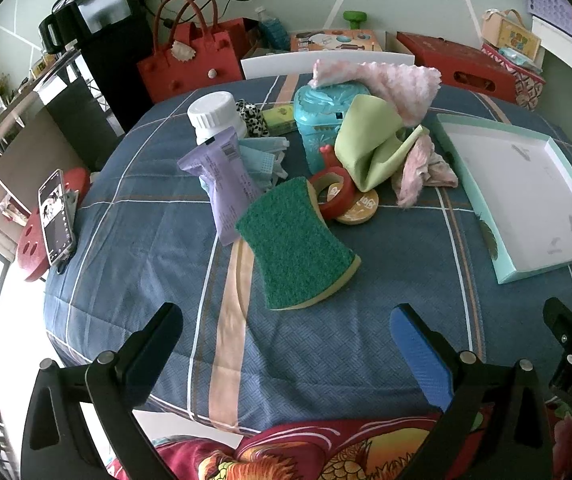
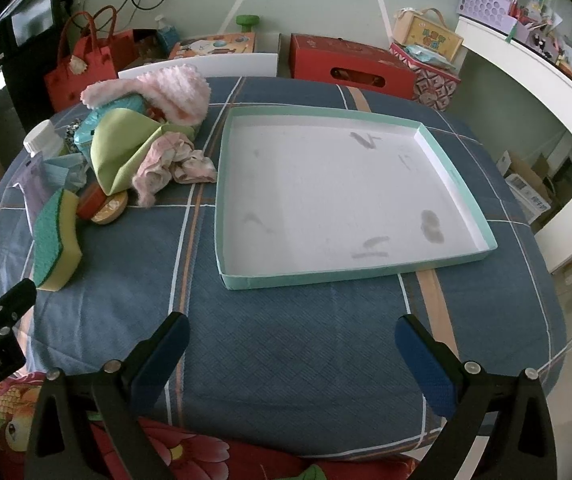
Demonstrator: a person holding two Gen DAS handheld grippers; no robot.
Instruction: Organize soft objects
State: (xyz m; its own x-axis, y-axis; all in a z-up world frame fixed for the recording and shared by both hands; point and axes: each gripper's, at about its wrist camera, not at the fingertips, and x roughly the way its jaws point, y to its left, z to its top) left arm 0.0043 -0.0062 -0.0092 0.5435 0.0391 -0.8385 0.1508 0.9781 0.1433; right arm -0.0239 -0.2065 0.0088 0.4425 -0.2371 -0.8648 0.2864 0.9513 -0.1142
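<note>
Left gripper (image 1: 286, 332): jaws spread wide, nothing between them, hovering over the table's near edge. Right gripper (image 2: 292, 338): also spread, empty, over the near edge in front of the tray (image 2: 468, 204).

Left to right on the table (image 1: 326, 352):
- Phone (image 1: 57, 218), screen lit, at the left edge, partly overhanging.
- White-capped bottle (image 1: 213, 114) toward the far left; purple pouch (image 1: 221, 176) leans on it, barcode visible, print too small to read. Blue masks (image 1: 263, 156) just beside the pouch.
- Sponge (image 1: 296, 244), green side up, yellow below, in the middle; its far end touches the pouch and the red tape roll (image 1: 332, 192). Wooden disc (image 1: 360, 210) under the roll has characters I can't make out.
- Teal box (image 1: 320, 124) behind, pink fuzzy cloth (image 1: 390, 80) draped on top.
- Green cloth (image 1: 366, 144) folded upright, leaning on the teal box; pink rag (image 1: 426, 168) crumpled beside it, close to the tray's left wall.
- Tray: toward the right edge, white inside, teal walls, only grey smudges in it.

Readable text: "DAS" on the right gripper body in the left view, cut off; "...Robot.AI" on the left gripper body in the right view, cut off.

Open room: bare cloth along the whole near edge. Pile is tight, items overlap. Spotted item behind the bottle mostly hidden.
</note>
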